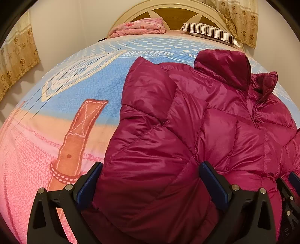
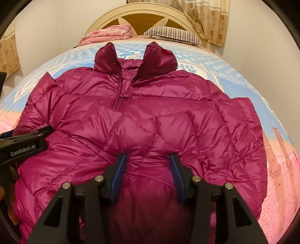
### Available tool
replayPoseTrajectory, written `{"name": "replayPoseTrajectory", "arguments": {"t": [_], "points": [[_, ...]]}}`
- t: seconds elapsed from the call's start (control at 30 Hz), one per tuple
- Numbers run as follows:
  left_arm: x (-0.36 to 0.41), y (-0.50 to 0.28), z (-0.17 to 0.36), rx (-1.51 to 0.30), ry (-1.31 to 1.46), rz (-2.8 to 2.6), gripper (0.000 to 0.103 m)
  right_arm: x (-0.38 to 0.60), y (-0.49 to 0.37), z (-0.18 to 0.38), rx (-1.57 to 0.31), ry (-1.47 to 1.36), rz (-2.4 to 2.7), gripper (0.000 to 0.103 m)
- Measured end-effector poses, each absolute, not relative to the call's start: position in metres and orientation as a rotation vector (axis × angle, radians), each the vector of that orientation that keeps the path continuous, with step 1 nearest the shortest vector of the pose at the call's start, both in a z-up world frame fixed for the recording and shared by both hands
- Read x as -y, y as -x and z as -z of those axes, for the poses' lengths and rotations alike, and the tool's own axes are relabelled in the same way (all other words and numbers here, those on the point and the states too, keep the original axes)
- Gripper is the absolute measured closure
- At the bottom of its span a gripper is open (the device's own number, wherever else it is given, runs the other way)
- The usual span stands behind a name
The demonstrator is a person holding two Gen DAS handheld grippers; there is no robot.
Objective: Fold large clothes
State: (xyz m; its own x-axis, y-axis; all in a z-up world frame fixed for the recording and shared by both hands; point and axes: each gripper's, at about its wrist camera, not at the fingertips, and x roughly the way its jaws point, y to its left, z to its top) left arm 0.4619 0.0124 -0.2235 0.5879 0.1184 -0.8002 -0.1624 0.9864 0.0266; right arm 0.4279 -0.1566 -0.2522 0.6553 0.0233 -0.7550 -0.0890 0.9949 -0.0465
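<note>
A shiny magenta puffer jacket (image 2: 150, 105) lies front up on the bed, collar (image 2: 161, 56) toward the headboard and zipper parted at the neck. A sleeve (image 1: 150, 105) is folded in along its left side. My right gripper (image 2: 148, 159) is shut on a bunched fold of the jacket near the hem, where the fabric wrinkles between the blue pads (image 2: 120, 169). My left gripper (image 1: 151, 169) stands wide open at the jacket's (image 1: 215, 122) left side. Puffy fabric bulges between its fingers, and the pads (image 1: 211, 178) do not squeeze it.
The blue and pink printed blanket (image 1: 75, 93) covers the bed. A folded pink quilt (image 1: 138, 27) and a striped pillow (image 1: 210, 32) lie by the cream headboard (image 2: 142, 9). Patterned curtains (image 1: 238, 18) hang at both sides, with bare blanket left of the jacket.
</note>
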Motion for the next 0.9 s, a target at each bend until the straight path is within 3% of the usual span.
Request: {"name": "replayPoseTrajectory", "arguments": {"t": [0.1, 0.17, 0.2, 0.4, 0.57, 0.9], "points": [[-0.022, -0.454, 0.198, -0.921, 0.076, -0.141, 0.002, 0.17, -0.425, 0.235, -0.847, 0.026, -0.118, 0.047], [-0.029, -0.45, 0.172, -0.838, 0.09, -0.128, 0.002, 0.184, -0.418, 0.214, -0.78, 0.005, -0.123, 0.032], [-0.03, -0.451, 0.164, -0.818, 0.096, -0.127, 0.002, 0.193, -0.418, 0.204, -0.746, 0.001, -0.112, 0.032], [-0.027, -0.495, 0.161, -0.819, 0.067, -0.171, 0.002, 0.256, -0.455, 0.193, -0.73, -0.025, 0.072, 0.032], [-0.012, -0.524, 0.192, -0.882, -0.002, -0.162, 0.002, 0.285, -0.486, 0.213, -0.77, -0.006, 0.083, 0.047], [-0.018, -0.536, 0.23, -0.925, 0.057, -0.161, 0.001, 0.291, -0.501, 0.255, -0.845, -0.016, 0.022, 0.046]]}}
